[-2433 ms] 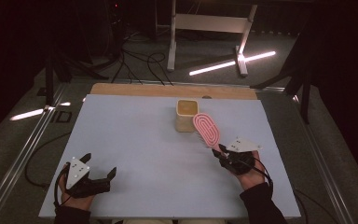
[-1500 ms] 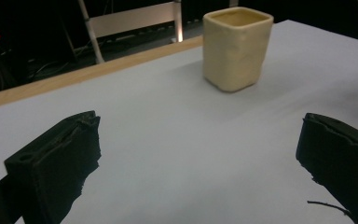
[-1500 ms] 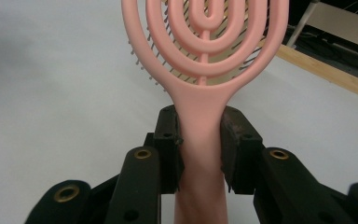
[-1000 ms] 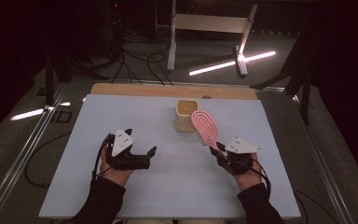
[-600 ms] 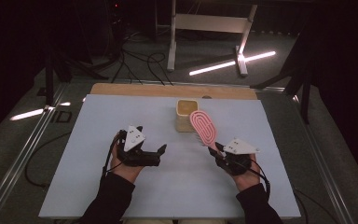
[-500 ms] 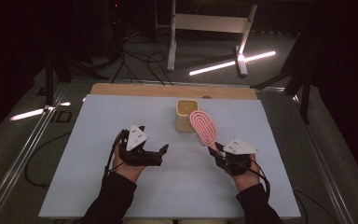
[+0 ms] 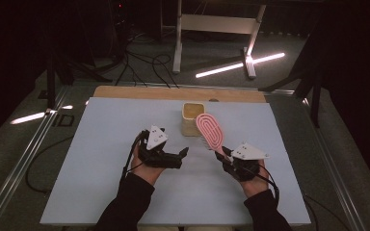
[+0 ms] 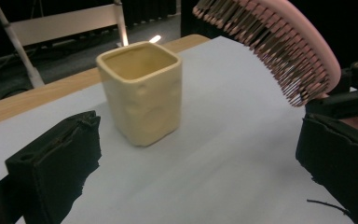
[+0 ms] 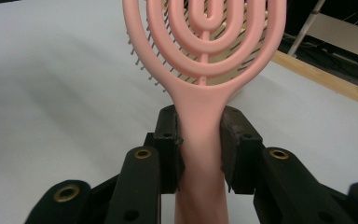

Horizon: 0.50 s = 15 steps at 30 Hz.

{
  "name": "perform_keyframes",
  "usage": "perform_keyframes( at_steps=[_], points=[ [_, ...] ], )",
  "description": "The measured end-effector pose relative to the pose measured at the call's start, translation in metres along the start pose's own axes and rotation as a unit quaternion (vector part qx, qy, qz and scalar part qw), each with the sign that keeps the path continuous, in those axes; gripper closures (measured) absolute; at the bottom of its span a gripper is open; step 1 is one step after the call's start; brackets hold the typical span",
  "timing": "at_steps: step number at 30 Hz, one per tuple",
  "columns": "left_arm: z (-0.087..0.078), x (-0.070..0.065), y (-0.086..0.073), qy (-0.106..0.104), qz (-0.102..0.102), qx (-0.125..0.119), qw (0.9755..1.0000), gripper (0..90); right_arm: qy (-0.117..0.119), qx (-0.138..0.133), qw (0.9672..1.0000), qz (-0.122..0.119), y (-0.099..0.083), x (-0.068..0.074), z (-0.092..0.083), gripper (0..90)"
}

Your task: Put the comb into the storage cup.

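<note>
High view: white rectangular table sheet [image 7: 101,159] fills the centre of the frame, wooden strip [image 7: 139,92] along its far edge. Cream square ceramic cup [image 7: 193,118] stands upright at upper centre. Pink oval plastic hairbrush with looped vents [image 7: 210,131] sits just right of the cup, head tilted up toward upper left, near the cup but contact can't be judged. Right gripper [image 7: 225,155] at lower right of centre, clamped on the brush handle. Left gripper [image 7: 182,157] at lower left of centre, jaws spread wide and pointing right toward the cup, nothing in them. Dark floor with cables [image 7: 149,62] and a white metal stand [image 7: 217,24] at the top of the frame.

Left gripper view: two black jaws rise at lower left and lower right, far apart, empty. Cup [image 8: 142,91] upright in centre left, between and beyond the jaws, not touched. Brush head [image 8: 279,42] in upper right, bristles facing down and left, off the table. Right gripper [image 8: 349,93] at right edge under the brush.

Right gripper view: brush [image 9: 205,60] straight up the centre, back of the head facing the camera, bristles behind. Handle pinched between both black pads [image 9: 168,140] at lower centre, pads touching it on each side. Table sheet [image 9: 51,93] behind, wooden strip [image 9: 326,77] at right.
</note>
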<state>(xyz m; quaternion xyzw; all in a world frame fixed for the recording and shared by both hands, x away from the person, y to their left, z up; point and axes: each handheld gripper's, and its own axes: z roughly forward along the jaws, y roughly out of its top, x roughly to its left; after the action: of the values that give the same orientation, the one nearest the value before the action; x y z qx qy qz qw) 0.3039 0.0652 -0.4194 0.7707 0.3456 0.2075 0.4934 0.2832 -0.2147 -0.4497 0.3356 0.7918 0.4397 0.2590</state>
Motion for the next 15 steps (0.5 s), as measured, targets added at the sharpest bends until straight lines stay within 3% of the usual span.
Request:
perform_keyframes(
  at_steps=[15],
  points=[
    [0.023,-0.019,0.014,-0.033,-0.005,0.003,0.9994,0.4,0.004,-0.005,1.0000,-0.002,0.000,0.004,0.001,70.2]
  ],
)
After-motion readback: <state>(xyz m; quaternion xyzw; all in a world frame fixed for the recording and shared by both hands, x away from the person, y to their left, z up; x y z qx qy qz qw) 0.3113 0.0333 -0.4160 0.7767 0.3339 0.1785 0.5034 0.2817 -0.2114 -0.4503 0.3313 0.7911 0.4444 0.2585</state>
